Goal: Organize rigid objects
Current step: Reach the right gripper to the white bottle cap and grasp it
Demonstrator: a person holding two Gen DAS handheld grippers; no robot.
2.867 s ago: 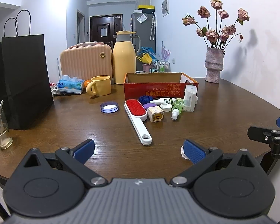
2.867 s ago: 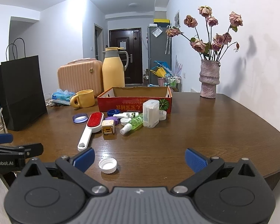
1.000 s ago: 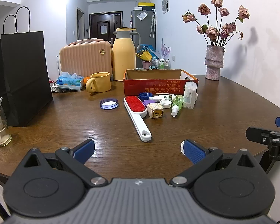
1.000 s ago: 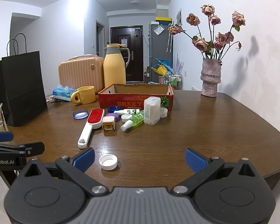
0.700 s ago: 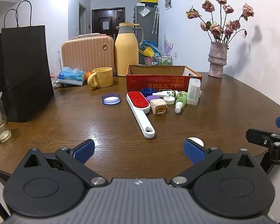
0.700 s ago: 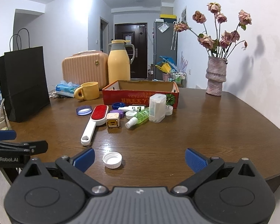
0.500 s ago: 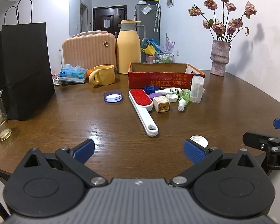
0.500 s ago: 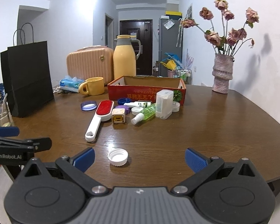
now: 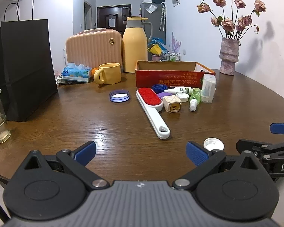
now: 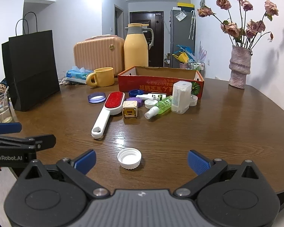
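Right gripper (image 10: 141, 159): jaws wide, empty | left gripper (image 9: 141, 151): wide, empty | white cap (image 10: 129, 158): table (image 10: 227, 132) near edge, between right fingers | likely light, rigid, ribbed; pinch across rim

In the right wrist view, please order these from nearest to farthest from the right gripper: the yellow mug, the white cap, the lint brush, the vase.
1. White cap, just ahead between the fingers.
2. Lint brush, ahead to the left, handle nearest.
3. Yellow mug, far left, beside the box.
4. Vase, far right; too close to the mug to call.
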